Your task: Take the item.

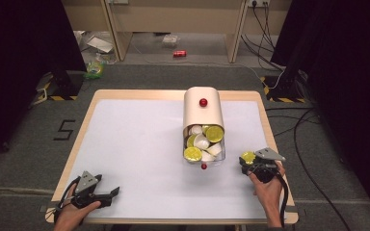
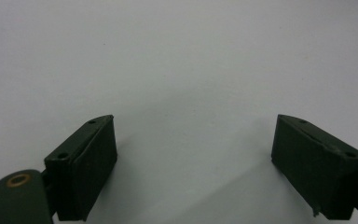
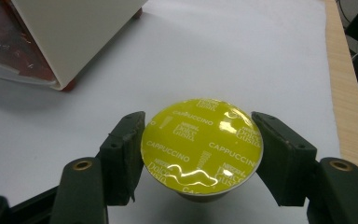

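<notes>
A red can [image 1: 179,53] lies on the floor [image 1: 197,48] beyond the table, under a light wooden bench [image 1: 173,14]. Crumpled packaging [image 1: 95,67] sits off to the left there. Black cables [image 1: 308,144] trail over the grey carpet [image 1: 29,144] on the right, where a taped number 5 [image 1: 63,130] marks the left side.

Capsule box [image 1: 203,113] mid-table [image 1: 135,144]; loose capsule [image 1: 248,157] right of it.

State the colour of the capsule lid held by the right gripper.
Yellow-green with white lettering on the capsule lid, clearest in the right gripper view.
</notes>
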Demonstrator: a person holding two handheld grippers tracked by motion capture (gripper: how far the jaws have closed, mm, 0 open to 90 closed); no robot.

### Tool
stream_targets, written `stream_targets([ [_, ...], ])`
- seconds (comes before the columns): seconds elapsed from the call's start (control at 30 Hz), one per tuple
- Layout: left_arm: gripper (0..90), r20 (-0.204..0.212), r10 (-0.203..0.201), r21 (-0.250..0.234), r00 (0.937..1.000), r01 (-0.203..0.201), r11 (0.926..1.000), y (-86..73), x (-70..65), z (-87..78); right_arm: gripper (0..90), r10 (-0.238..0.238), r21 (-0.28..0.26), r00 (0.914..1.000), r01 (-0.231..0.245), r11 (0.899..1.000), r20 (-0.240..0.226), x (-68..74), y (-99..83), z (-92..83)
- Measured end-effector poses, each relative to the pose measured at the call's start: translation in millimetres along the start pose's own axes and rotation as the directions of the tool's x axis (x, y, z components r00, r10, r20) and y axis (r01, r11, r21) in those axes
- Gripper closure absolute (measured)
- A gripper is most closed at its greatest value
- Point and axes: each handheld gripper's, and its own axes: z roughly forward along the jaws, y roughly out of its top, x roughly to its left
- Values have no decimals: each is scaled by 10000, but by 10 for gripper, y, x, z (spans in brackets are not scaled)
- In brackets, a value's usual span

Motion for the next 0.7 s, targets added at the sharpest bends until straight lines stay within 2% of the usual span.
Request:
stream_targets([
  [0.3, 133, -1, 2, -1, 10000, -2, 10000, 0, 0, 0, 380, 106, 193, 9999, -105, 9998, -28, -1, -19, 15],
  [0.7, 133, 3, 2, 1, 10000, -2, 10000, 0, 0, 0, 379, -24, 460, 10000, 28, 9989, -71, -10, -45, 52],
])
